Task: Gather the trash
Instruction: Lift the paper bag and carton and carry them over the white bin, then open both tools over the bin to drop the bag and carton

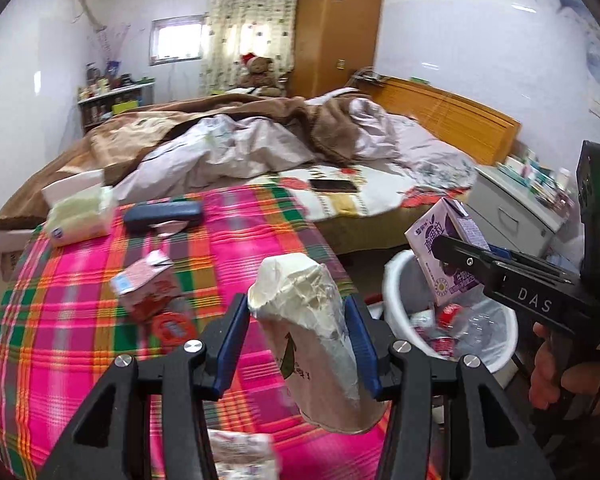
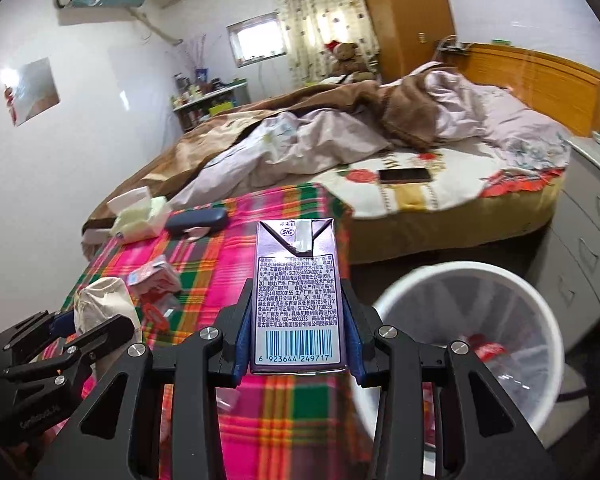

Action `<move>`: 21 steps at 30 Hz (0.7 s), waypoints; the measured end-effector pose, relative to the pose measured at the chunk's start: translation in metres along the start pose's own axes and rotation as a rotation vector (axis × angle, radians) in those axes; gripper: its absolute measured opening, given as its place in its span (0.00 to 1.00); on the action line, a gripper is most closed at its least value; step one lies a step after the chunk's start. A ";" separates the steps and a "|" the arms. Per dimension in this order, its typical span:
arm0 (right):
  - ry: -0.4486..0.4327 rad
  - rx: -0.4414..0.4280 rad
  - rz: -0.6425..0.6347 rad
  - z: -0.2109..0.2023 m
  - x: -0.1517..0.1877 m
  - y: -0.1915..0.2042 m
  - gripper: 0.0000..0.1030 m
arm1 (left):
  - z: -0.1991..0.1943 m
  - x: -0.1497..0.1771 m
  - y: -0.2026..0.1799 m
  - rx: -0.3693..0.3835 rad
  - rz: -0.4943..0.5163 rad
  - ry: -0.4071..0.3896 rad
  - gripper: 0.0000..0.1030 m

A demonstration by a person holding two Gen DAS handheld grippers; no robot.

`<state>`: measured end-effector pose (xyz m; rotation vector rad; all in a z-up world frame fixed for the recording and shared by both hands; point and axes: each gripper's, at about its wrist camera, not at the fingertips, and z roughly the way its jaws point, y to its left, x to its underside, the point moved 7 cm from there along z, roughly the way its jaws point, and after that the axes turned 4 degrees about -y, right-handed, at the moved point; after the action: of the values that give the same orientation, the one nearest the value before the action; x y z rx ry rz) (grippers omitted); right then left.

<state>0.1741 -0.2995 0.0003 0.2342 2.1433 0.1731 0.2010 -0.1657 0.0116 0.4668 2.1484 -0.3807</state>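
The left gripper (image 1: pixel 300 344) is clamped, blue pads on either side, on a crushed beige paper cup with a cream-white crumpled top (image 1: pixel 308 320); a small green leaf print and a few unreadable characters show low on its wall. The right gripper (image 2: pixel 298 336) is clamped on a purple rectangular drink carton (image 2: pixel 298 296), upright, its back panel facing the camera: an "SIG" oval near the top fold, dense Chinese small print, and a blue barcode numbered 6 923644 249717. In the left wrist view the same carton hangs above the round white plastic waste bin (image 1: pixel 396 280), and the right gripper's black body reads "DAS".

The bin stands on the floor just beside the edge of the pink, green and orange plaid cloth (image 1: pixel 80 340), between it and the bed (image 2: pixel 440 224), with a grey drawer unit (image 2: pixel 588 264) near its far side. Red-labelled wrappers and clear plastic lie inside it.

On the plaid cloth lie a crumpled red-and-white carton (image 1: pixel 148 288), a dark blue oblong case (image 1: pixel 162 212) and a pale green pack of tissues (image 1: pixel 80 216). A dark phone (image 2: pixel 404 175) rests on the bed's flowered sheet.
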 end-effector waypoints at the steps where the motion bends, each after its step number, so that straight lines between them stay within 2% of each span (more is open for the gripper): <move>1: -0.004 0.016 0.004 -0.005 0.002 -0.008 0.38 | 0.001 0.000 -0.007 0.011 0.009 0.002 0.50; 11: -0.014 0.131 0.086 -0.027 0.014 -0.068 0.38 | 0.021 0.000 -0.089 0.137 0.090 0.025 0.50; 21: 0.058 0.218 0.148 -0.026 0.040 -0.123 0.38 | 0.053 0.011 -0.143 0.231 0.134 0.091 0.50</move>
<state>0.1178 -0.4107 -0.0441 0.5206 2.2032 0.0312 0.1663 -0.3129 -0.0132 0.7679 2.1559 -0.5442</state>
